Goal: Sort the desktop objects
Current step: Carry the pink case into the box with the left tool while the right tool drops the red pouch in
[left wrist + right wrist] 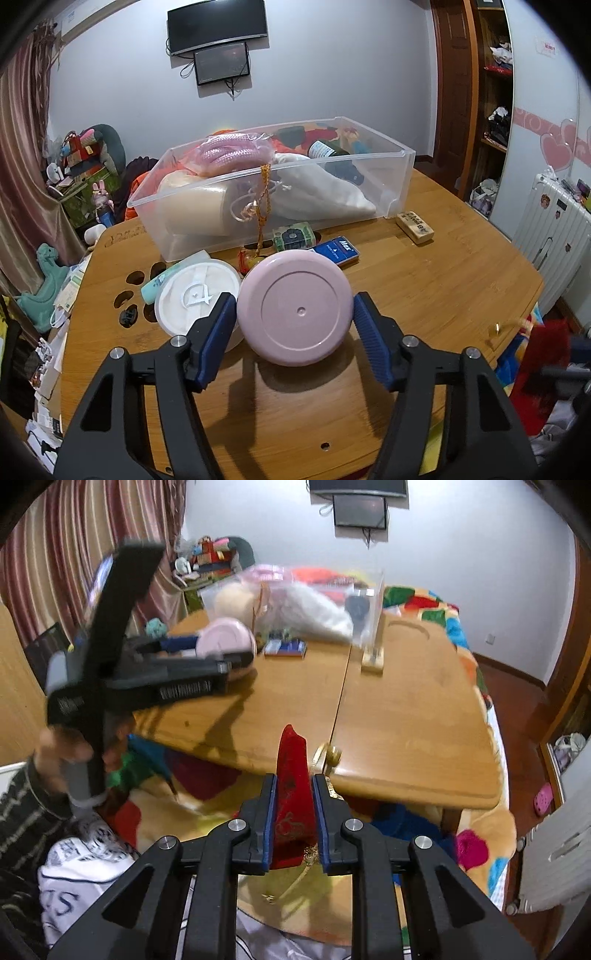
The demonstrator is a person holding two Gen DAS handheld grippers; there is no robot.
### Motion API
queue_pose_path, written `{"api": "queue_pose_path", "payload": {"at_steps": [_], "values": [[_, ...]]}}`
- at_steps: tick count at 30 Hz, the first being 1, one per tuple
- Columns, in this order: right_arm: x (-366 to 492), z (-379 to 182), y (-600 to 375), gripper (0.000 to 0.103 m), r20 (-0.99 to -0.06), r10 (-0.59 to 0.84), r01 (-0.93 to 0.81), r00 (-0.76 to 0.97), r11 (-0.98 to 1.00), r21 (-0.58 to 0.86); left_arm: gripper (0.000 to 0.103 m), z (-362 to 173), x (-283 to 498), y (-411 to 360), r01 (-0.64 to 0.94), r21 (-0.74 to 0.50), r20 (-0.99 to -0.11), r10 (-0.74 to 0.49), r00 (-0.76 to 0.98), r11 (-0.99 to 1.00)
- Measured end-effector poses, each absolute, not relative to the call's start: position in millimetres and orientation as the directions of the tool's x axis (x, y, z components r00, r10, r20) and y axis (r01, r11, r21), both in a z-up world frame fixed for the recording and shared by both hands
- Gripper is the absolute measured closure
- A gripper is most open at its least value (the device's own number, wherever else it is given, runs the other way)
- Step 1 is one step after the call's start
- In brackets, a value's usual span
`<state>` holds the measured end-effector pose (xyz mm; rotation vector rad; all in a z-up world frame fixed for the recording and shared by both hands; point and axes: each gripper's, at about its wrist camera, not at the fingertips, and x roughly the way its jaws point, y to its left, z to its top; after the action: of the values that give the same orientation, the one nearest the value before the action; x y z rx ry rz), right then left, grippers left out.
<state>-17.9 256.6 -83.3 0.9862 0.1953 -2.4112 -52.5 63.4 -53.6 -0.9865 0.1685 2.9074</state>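
The left gripper [294, 317] is over the wooden table [424, 295], and a round pink lid [294, 309] sits between its two blue pads [221, 332]. The left pad looks like it touches the lid's edge, but a thin gap shows by the other pad, so I cannot tell if the lid is truly squeezed. The lid is tipped up, with its flat round face showing. Just left of it lies a round white lid [197, 295], and a small mint tube [157, 286] lies beside that. Behind them stands a clear plastic box [369, 162] full of things: a pink rope [232, 153], a white cloth bag [321, 188] and a tan roll [192, 206]. A string of orange beads [264, 199] hangs over the box's front wall. Near the box lie a blue box [338, 250], a green block [293, 236] and a wooden block [414, 227]. The right gripper [294, 805] is near the table's edge, above a bright blanket [476, 845]. Its jaws are pinched tight on a thin red cloth thing [291, 775] with gold marks, which sticks up between them. From that side, the left gripper [207, 657] looks blurry, held by a hand [62, 749].
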Motion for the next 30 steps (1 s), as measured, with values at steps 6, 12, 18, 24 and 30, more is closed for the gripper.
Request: {"api": "queue_pose_path", "payload": {"at_steps": [6,12,18,24,30], "values": [[-36,-60,254,0.087,-0.645,-0.422,0.519,-0.637,-0.854,0.047,0.039,-45,-50,56,-0.086,0.040,-0.600,0.045,-0.799,-0.996],[-58,-47,244,0.087,-0.619,-0.439,0.533,-0.651,-0.845,0.038,0.039,-24,-42,51,-0.074,0.045,-0.551,0.037,-0.833,-0.996],[-78,-34,227,0.087,-0.591,-0.457,0.548,-0.665,-0.836,0.031,0.039,-2,-39,43,-0.081,0.010,-0.515,0.064,-0.855,-0.997],[-98,-17,213,0.087,-0.565,-0.462,0.555,-0.684,-0.832,0.008,0.039,18,-43,38,-0.079,0.020,-0.474,0.060,-0.878,-0.997],[-118,1,205,0.087,-0.530,-0.469,0.556,-0.706,-0.831,-0.005,0.039,35,-58,31,-0.082,0.017,-0.451,0.066,-0.890,-0.996]]}}
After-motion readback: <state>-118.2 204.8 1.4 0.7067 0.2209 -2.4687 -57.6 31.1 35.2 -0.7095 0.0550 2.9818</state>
